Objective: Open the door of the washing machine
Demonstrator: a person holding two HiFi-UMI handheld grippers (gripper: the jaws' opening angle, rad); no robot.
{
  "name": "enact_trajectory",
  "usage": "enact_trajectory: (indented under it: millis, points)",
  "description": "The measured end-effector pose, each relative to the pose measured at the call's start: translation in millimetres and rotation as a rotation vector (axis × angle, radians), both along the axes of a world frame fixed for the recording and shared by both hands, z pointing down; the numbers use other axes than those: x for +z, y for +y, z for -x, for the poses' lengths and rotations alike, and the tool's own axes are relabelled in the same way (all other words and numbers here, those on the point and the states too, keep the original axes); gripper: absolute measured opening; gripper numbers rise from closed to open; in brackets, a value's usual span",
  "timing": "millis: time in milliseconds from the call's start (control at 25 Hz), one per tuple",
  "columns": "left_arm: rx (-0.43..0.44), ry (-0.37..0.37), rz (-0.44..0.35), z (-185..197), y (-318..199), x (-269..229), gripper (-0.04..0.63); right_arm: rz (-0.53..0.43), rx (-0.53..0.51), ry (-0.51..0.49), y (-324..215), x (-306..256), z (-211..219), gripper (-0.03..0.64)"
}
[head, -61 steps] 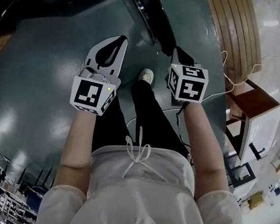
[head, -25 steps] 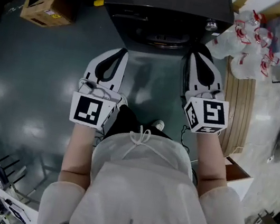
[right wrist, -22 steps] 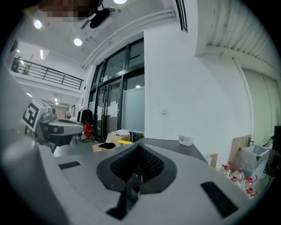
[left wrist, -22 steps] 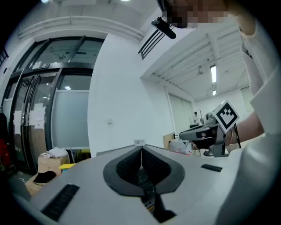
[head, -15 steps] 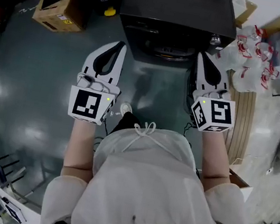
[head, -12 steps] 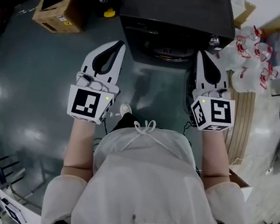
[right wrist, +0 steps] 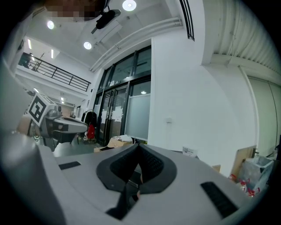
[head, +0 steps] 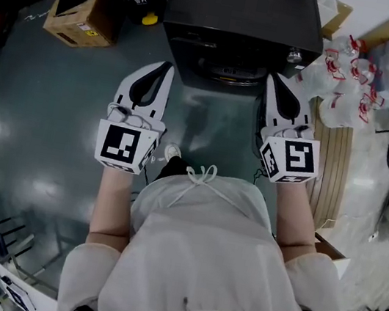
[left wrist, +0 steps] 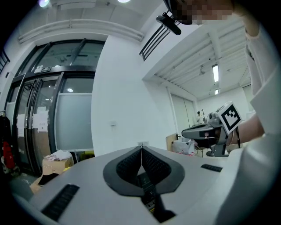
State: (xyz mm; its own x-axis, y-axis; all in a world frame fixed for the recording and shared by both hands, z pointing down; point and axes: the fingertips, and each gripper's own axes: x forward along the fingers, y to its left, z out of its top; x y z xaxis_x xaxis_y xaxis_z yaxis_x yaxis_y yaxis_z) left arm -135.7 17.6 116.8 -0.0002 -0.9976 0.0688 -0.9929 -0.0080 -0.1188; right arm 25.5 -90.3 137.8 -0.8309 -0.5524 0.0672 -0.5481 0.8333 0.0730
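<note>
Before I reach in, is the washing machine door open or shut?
Shut: round door lies flat against the front of the black washing machine.

Your head view runs dim: the dark floor (head: 51, 126) left of your left gripper (head: 168, 65) throws back pale, smeared glare patches. The black washing machine (head: 241, 18) just ahead of both tips swallows nearly all detail. Your right gripper (head: 271, 76) shows bright white against it. The edges bow hard, fisheye style. In the left gripper view, a ceiling strip light (left wrist: 215, 72) glows up and right of the tips, the wall (left wrist: 118, 101) is bright and the corners go black. In the right gripper view, round ceiling lamps (right wrist: 129, 5) blaze above the tips, and the near gripper body is soft.
</note>
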Motion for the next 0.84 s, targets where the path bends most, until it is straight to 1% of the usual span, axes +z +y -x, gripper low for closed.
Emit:
enact_trajectory:
  millis: [400, 560, 840]
  points:
    - [0.007, 0.019, 0.016, -14, 3, 8, 0.021, -0.017, 0.014, -0.009, 7, 2, -13, 0.002]
    - [0.017, 0.015, 0.010, -18, 6, 6, 0.021, -0.014, 0.009, -0.012, 12, 1, -15, 0.002]
    - [0.017, 0.029, 0.008, -25, 5, 5, 0.021, -0.017, 0.000, -0.005, 16, 4, -19, 0.002]
